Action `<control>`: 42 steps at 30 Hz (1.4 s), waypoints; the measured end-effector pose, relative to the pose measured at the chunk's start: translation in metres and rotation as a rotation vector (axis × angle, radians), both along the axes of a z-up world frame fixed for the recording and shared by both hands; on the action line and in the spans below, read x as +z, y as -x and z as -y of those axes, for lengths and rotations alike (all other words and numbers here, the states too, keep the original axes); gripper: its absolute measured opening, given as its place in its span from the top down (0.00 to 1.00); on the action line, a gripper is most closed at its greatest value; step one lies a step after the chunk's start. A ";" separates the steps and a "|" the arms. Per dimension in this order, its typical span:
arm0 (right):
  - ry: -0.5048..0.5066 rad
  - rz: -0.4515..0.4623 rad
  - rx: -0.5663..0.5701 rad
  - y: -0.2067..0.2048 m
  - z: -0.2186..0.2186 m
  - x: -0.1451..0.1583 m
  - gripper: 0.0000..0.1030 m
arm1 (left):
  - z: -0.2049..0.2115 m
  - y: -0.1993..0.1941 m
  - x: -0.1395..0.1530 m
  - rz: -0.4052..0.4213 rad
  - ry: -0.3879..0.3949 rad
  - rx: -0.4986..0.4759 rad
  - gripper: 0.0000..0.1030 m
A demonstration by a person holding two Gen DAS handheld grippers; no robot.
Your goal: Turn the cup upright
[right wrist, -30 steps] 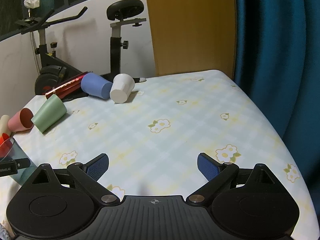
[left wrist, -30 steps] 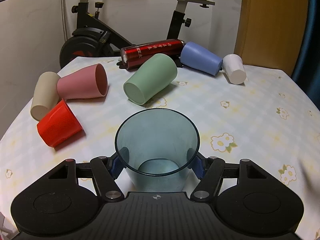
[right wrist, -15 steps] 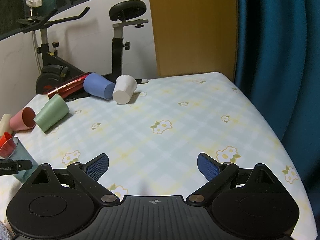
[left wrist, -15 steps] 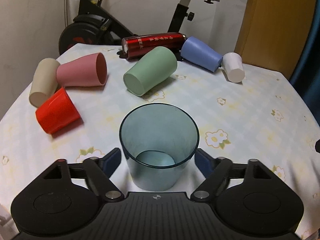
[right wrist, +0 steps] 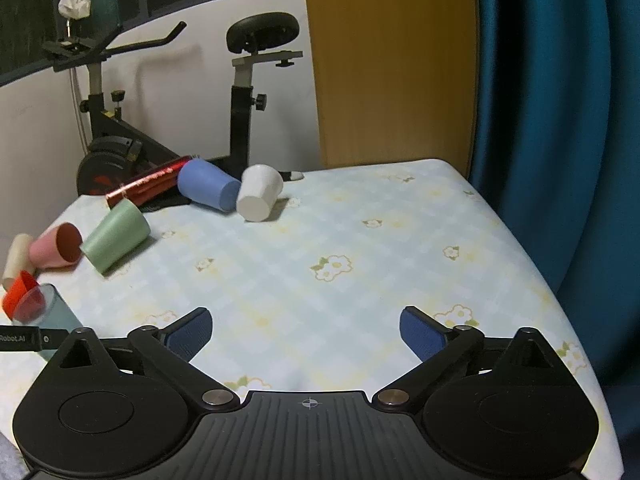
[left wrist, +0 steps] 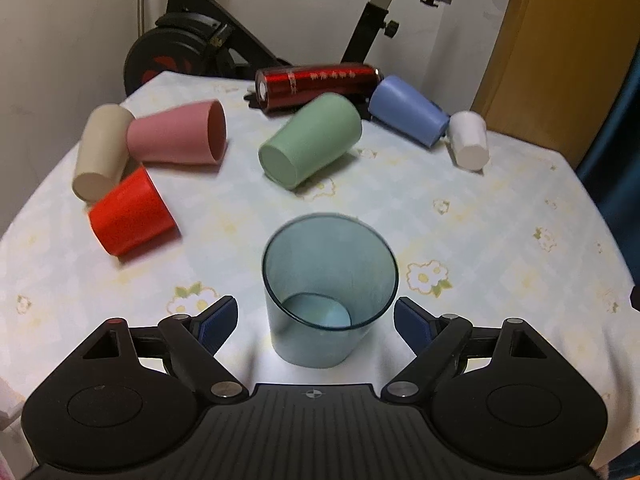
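Although seven vessels lie tipped over farther back, the translucent teal plastic cup (left wrist: 330,288) is seen standing mouth-up on the flower-printed tablecloth of the surface (left wrist: 480,216), straight ahead of the left claw (left wrist: 315,314) and centred between its two blue pads. The left claw is spread, with a clear gap on each side of the cup wall, so nothing is pinched. The cup's long axis is judged vertical, its round base visible through the open rim. It lies far nearer the left claw than the right claw (right wrist: 306,330), which is likewise spread over bare cloth with nothing between its pads.

If another cup is to be righted, the sage-green plastic cup (left wrist: 310,140) is judged the closest candidate: it lies on its side beyond the teal cup, closed base toward the left claw, axis running away and to the right.

From the right wrist view, the teal cup (right wrist: 54,320) is shown only at the far left edge, partly hidden by the left tool; the left wrist view alone confirms the open rim and the side clearances.
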State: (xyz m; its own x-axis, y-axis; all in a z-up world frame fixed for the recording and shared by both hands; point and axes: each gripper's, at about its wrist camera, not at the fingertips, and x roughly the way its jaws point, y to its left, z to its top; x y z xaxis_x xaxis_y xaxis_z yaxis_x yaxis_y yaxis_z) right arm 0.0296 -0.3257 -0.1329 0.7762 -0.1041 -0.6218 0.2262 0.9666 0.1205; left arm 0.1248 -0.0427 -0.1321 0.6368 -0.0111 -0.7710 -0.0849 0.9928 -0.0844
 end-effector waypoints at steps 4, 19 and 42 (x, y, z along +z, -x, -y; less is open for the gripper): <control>-0.014 0.015 0.008 0.001 -0.006 0.019 0.00 | -0.005 0.012 0.031 0.073 -0.010 -0.002 0.15; 0.017 0.262 0.086 0.025 -0.063 0.134 0.00 | -0.006 0.110 0.165 0.569 -0.101 -0.086 0.00; 0.072 0.357 0.120 0.051 -0.104 0.173 0.00 | -0.013 0.132 0.176 0.640 -0.112 -0.055 0.00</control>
State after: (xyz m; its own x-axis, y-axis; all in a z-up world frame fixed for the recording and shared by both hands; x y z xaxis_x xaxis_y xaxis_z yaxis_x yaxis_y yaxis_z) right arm -0.0218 -0.2217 0.0401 0.9518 -0.0334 -0.3049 0.0674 0.9925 0.1018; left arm -0.0073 -0.0302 0.0436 0.9713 0.0019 -0.2377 -0.0014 1.0000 0.0024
